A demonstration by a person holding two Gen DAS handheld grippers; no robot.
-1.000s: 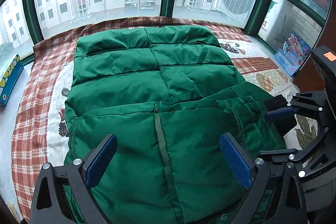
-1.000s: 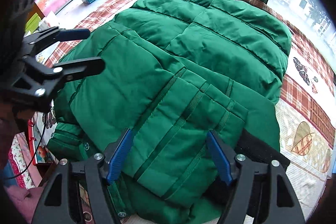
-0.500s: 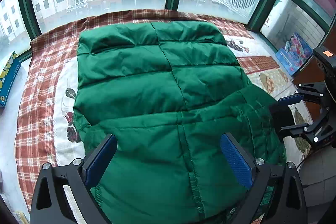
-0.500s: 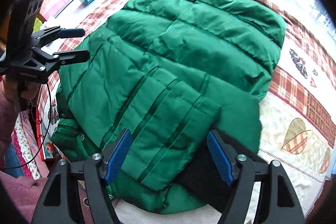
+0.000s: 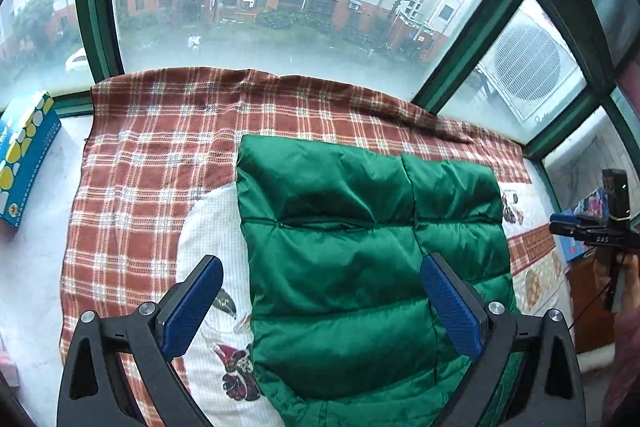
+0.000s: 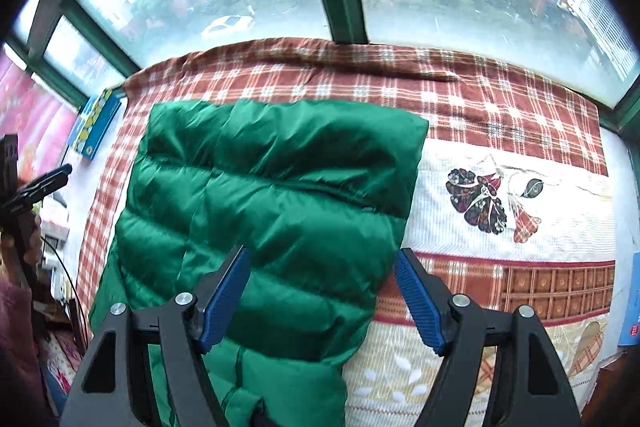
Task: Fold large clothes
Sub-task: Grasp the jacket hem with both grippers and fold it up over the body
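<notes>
Two claws are yours here, and neither grips anything. Farthest left, a blue tissue box (image 5: 25,155) with yellow and white dots lies on the white sill beside the red plaid blanket (image 5: 160,147). Your left claw (image 5: 326,311) hangs spread wide above the near part of the green puffer jacket (image 5: 340,247), its blue pads clear of the fabric. The jacket lies flat and quilted on the blanket-covered bed, its far edge short of the green-framed window (image 5: 100,7), its left edge over a white patch printed with leaves. Your right claw (image 6: 322,303) is likewise spread, one pad above the jacket (image 6: 272,195), the other above the blanket's brick-patterned band, straddling the jacket's right edge. A dark flower print (image 6: 484,201) sits to the right.
</notes>
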